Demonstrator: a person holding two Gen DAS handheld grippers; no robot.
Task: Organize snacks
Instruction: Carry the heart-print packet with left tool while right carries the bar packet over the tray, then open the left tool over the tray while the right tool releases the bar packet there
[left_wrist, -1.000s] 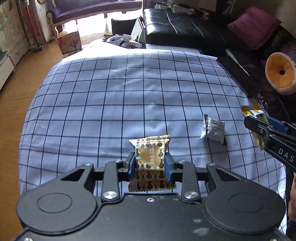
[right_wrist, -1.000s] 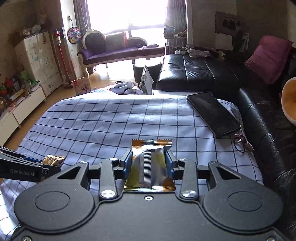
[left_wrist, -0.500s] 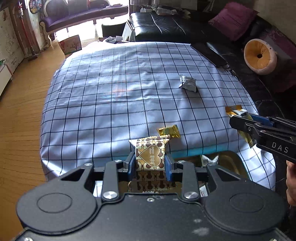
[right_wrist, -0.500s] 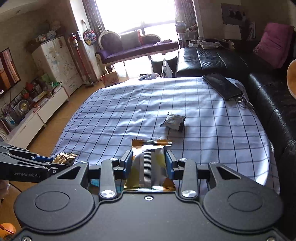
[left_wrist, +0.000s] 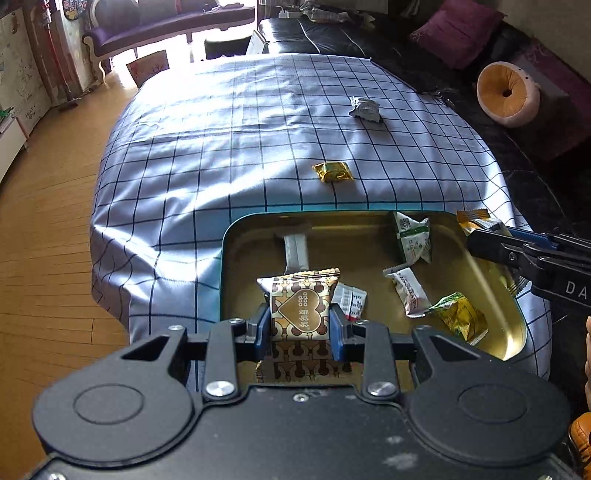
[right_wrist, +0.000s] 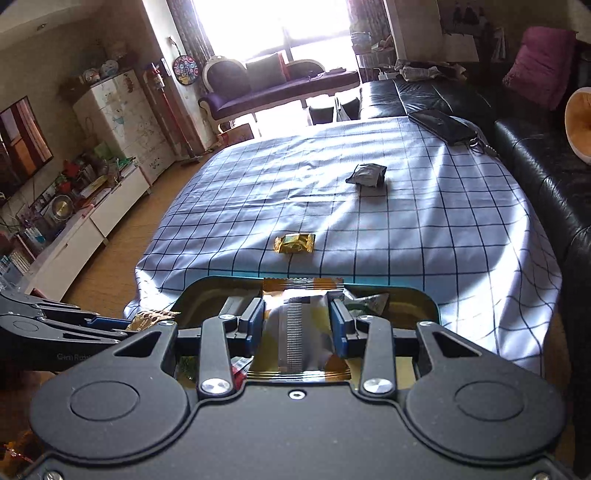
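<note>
Both poised above gold rectangular metal tin (left_wrist: 236, 236) for dropping: left gripper (left_wrist: 299, 325) clamping brown heart-patterned packet (left_wrist: 301, 314), right gripper (right_wrist: 297, 325) clamping silver-and-yellow foil packet (right_wrist: 295, 332).

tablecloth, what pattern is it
Pale blue tablecloth with a dark grid; clearest in the left wrist view.

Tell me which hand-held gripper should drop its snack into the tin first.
Left, probably. The left hand-held gripper holds the brown heart-print packet over the gold tin's open floor. The right hand-held gripper with its orange-edged packet sits nearer the tin's rim.
</note>
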